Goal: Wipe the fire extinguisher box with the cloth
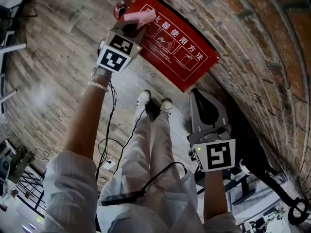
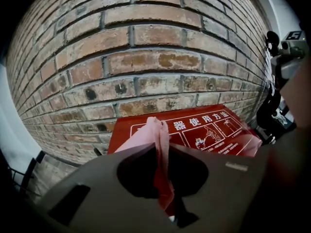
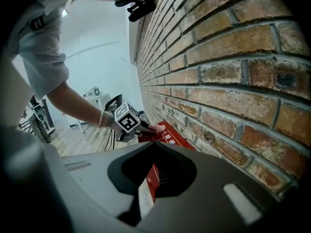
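R claw (image 1: 196, 93): nearest, jaws closed, nothing between them, held just off near end of fire extinguisher box (image 1: 181, 52). L claw (image 1: 134, 25): closed on pink cloth (image 1: 139, 17); cloth at far end of box, over red printed face. Box sits on wood floor (image 1: 58, 57), against brick wall (image 1: 272, 52) at right.

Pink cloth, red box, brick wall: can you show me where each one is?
pink cloth (image 2: 159, 132), left gripper view, on the fold sticking up between the jaws.
red box (image 1: 181, 53), head view, middle of its printed face.
brick wall (image 2: 146, 62), left gripper view, a brick above the box.
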A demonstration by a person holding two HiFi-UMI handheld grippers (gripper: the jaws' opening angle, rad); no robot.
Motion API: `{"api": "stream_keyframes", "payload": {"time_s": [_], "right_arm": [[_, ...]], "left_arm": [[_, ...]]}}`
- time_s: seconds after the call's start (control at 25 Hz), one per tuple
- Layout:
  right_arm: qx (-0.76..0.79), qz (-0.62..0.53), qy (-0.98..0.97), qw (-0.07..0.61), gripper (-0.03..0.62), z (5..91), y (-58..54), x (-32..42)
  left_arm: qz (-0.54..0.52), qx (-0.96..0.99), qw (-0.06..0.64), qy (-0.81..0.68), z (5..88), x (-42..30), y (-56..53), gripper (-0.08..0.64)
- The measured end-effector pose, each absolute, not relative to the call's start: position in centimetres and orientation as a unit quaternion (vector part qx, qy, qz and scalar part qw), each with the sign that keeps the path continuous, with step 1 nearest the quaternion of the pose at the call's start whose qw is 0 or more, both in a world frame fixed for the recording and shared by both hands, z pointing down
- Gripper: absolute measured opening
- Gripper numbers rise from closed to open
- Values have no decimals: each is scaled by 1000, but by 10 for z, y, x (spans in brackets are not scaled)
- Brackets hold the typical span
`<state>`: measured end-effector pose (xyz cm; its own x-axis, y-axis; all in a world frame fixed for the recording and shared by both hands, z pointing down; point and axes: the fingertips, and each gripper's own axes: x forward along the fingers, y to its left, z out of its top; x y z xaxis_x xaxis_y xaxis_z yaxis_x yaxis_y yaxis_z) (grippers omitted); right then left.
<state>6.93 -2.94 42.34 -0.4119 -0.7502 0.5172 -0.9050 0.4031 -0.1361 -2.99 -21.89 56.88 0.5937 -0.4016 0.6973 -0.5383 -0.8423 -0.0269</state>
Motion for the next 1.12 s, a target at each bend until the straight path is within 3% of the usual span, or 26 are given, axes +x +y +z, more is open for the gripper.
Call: {"api": "stream_keyframes", "payload": {"time_s": [0.52, 1.12], "right_arm": [[510, 205, -814, 190, 9, 424, -21, 72], [516, 212, -807, 193, 9, 431, -6, 85]], "left_arm": [[333, 907, 103, -236, 568, 10, -171, 11], [314, 931, 58, -178, 568, 50, -119, 10]]}}
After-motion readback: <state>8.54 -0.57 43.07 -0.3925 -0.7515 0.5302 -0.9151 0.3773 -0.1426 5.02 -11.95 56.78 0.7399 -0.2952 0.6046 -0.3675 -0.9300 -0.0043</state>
